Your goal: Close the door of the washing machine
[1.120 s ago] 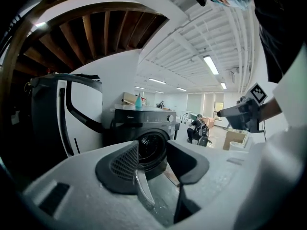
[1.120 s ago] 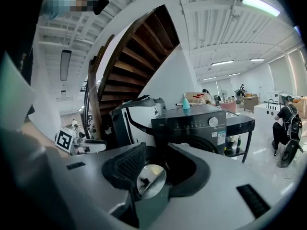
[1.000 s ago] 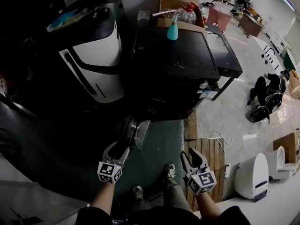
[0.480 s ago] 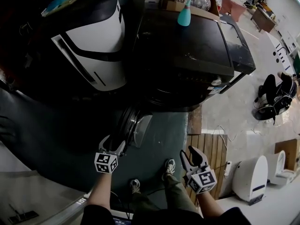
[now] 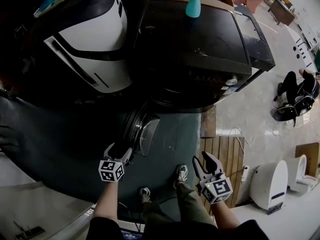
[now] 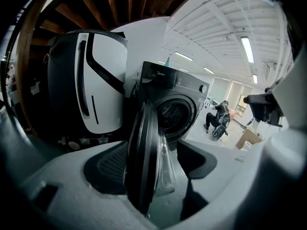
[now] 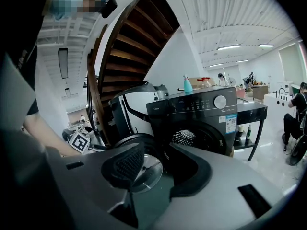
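Observation:
The black front-loading washing machine [image 5: 195,49] stands with its round door [image 5: 142,134] swung wide open toward me. My left gripper [image 5: 119,150] is at the door's outer edge. In the left gripper view the door's rim [image 6: 141,162] stands edge-on between the jaws of the left gripper [image 6: 158,152], close to the left pad [image 6: 108,169] and apart from the right one; these jaws are opening. Off to the right my right gripper [image 5: 202,159] holds nothing and its jaws are opening too. Past this gripper [image 7: 158,152] I see the door [image 7: 144,171] and the drum opening [image 7: 192,138].
A white and black appliance [image 5: 95,49] stands left of the machine. A teal spray bottle [image 5: 193,6] is on the machine's top. A wooden pallet [image 5: 222,154] and a white unit [image 5: 267,184] lie at the right. A person [image 5: 295,91] sits on the floor beyond.
Both grippers have sunk lower. The left jaws have spread wider round the door's rim. The door stands at much the same angle.

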{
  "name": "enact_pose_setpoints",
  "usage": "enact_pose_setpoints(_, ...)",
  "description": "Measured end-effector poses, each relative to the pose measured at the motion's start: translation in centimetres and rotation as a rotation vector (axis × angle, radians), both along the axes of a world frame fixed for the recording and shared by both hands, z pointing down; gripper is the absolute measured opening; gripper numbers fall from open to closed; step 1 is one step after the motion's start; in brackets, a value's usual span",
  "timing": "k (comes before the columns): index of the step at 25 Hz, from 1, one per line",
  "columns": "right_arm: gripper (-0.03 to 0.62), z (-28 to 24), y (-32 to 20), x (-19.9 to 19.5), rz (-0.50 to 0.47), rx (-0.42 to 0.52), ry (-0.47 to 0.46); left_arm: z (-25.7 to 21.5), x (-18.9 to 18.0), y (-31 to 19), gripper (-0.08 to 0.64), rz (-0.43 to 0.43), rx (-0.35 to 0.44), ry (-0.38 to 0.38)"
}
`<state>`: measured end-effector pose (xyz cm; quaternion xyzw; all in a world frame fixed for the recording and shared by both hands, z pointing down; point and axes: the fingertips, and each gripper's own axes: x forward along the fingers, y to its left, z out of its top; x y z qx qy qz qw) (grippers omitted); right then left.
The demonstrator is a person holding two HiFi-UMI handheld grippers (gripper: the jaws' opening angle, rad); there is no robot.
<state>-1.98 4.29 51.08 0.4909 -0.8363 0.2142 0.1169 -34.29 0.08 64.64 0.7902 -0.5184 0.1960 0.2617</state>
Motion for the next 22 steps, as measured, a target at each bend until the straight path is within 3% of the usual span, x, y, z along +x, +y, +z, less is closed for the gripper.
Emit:
enact_pose_setpoints(4,0.138,0.2,0.2,0.3,0.021,-0.040,-0.027,-0.3,0.3,0.0,0.313,-0.043,0.006,0.050)
enact_pose_setpoints(8,0.143,1.6,0.4,1.6,0.052,-0.024,-0.006,-0.4,1.8,0.6,0.311,-0.032,-0.012,0.081)
enact_pose_setpoints(14,0.150,1.9,-0.1,3.4,0.109,-0.027,-0.024,-0.2,5.7,1.7,0.285,0.008,-0.040,0.137)
enact_pose_setpoints(22,0.152,3.5,-0.8,7.0,0.108,-0.052,-0.001,-0.2,12.6,2.1,0.284,0.003,-0.070,0.198)
